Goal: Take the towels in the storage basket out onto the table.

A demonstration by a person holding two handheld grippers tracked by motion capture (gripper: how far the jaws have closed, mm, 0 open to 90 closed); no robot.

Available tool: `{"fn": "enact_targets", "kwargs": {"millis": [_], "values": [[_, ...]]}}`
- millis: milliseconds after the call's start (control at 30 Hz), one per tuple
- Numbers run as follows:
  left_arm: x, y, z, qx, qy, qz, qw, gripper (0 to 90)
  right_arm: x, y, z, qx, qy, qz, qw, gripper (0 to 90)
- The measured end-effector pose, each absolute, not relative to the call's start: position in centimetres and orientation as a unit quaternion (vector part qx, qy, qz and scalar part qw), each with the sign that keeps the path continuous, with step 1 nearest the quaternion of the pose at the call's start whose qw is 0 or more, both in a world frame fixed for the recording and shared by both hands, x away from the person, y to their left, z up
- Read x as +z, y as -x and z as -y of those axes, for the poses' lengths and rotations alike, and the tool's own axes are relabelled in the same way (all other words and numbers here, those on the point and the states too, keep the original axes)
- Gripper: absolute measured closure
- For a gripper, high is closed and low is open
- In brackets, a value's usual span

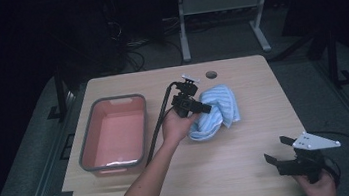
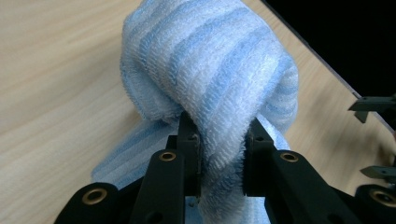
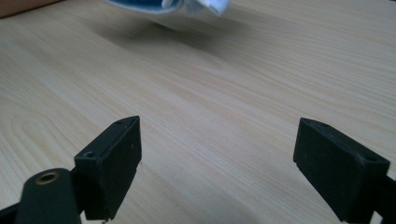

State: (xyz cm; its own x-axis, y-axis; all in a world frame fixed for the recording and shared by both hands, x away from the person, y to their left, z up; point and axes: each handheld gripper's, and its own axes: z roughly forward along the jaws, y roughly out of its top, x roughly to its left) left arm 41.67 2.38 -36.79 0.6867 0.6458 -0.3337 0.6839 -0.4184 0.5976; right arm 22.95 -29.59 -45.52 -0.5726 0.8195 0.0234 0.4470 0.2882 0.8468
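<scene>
A light-blue striped towel (image 1: 220,106) lies bunched at the middle of the wooden table (image 1: 232,171). My left gripper (image 1: 206,108) reaches in from the towel's left side and is shut on a fold of it. In the left gripper view the two jaws pinch a thick roll of the towel (image 2: 210,60), and the left gripper (image 2: 222,144) holds part of it raised. My right gripper (image 1: 277,149) hovers near the table's front right corner, open and with nothing in it. In the right gripper view the right gripper (image 3: 217,135) has its jaws spread wide over bare wood, with the towel's edge (image 3: 159,5) far ahead.
A pink basin with a grey rim (image 1: 87,139) stands on the left part of the table, with nothing in it. A round cable hole (image 1: 211,75) sits near the back edge. Beyond the table, the white legs of another desk (image 1: 183,31) stand on a dark floor.
</scene>
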Motion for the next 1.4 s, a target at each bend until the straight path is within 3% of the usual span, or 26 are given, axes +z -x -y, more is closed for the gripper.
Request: {"fn": "enact_targets", "kwargs": {"millis": [1033, 1400], "values": [[-41.9, -42.2, -1.4, -0.049, -0.832, -0.426, 0.352, 67.4, -45.5, -22.9, 29.6, 0.434, -0.407, -0.775, 0.213, 14.8], [-42.0, -41.9, -1.5, -0.041, -0.832, -0.425, 0.355, 57.7, -45.6, -23.0, 29.5, 0.434, -0.407, -0.775, 0.211, 14.8]]}}
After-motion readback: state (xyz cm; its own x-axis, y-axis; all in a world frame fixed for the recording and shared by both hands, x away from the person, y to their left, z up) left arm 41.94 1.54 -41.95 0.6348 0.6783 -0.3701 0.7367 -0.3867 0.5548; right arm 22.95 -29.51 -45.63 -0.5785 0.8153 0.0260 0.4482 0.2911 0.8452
